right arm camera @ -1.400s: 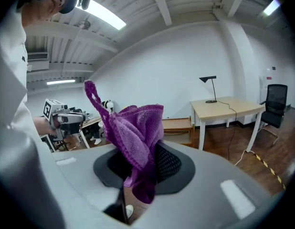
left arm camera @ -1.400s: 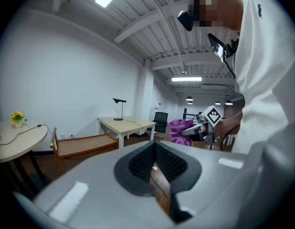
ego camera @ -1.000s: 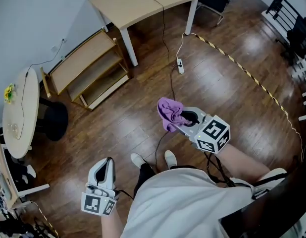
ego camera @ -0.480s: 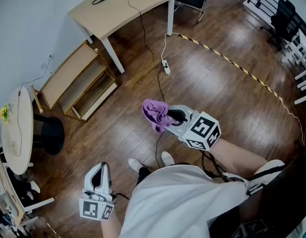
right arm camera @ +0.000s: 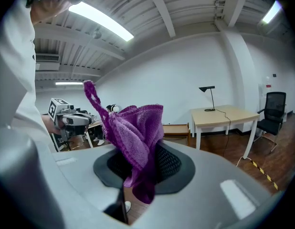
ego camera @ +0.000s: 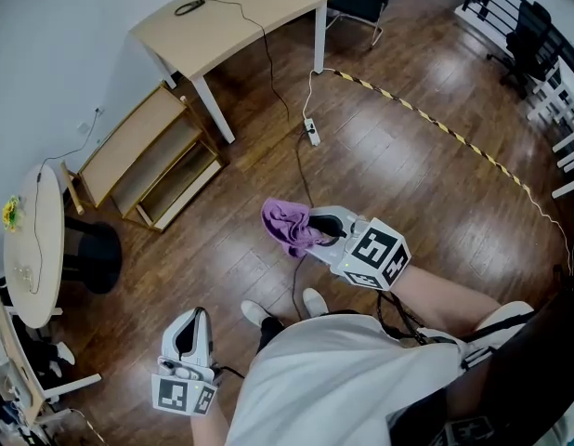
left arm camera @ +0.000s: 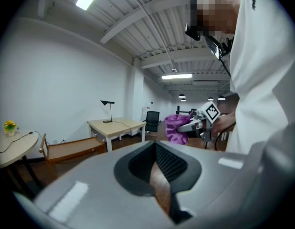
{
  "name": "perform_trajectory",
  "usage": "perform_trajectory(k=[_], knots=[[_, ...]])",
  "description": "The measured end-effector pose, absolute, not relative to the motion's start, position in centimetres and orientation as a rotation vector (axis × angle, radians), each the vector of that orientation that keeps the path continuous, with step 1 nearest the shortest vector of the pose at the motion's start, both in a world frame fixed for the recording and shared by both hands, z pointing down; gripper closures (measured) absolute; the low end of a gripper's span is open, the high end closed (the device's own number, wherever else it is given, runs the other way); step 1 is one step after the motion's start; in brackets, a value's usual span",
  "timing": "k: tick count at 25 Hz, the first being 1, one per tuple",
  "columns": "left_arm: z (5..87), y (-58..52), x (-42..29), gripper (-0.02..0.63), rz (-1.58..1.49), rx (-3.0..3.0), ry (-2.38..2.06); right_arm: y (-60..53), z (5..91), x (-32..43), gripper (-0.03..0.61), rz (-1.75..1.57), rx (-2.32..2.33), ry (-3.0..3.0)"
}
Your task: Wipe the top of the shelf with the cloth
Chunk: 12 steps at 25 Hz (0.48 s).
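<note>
A person stands on a wooden floor with the right tool (ego camera: 317, 224) clamped on a bunched purple cloth (ego camera: 285, 223) at the frame's centre. The left tool (ego camera: 195, 321), at lower left, has its jaws drawn narrow with nothing between them. The low wooden shelf (ego camera: 127, 138) sits well apart at upper left, beside a pale surface (ego camera: 231, 17). No wiping has begun. Done well, the step likely means carrying the cloth over, pressing it flat on the top board and sweeping end to end. The cloth looks knitted, soft and crumpled.
</note>
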<state>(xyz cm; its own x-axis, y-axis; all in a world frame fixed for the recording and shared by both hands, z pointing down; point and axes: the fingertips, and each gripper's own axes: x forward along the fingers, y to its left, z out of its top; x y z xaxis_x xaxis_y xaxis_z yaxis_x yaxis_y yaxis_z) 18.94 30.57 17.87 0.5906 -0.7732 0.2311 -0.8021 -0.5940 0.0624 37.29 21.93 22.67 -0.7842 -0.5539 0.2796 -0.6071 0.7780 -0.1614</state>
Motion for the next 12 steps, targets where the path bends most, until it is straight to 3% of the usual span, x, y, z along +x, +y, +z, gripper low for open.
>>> perform_trajectory(k=[12], knots=[[18.71, 30.94, 19.43, 0.595, 0.276, 2.641, -1.323, 22.59, 23.36, 37.68, 0.477, 0.385, 0.897, -2.737]])
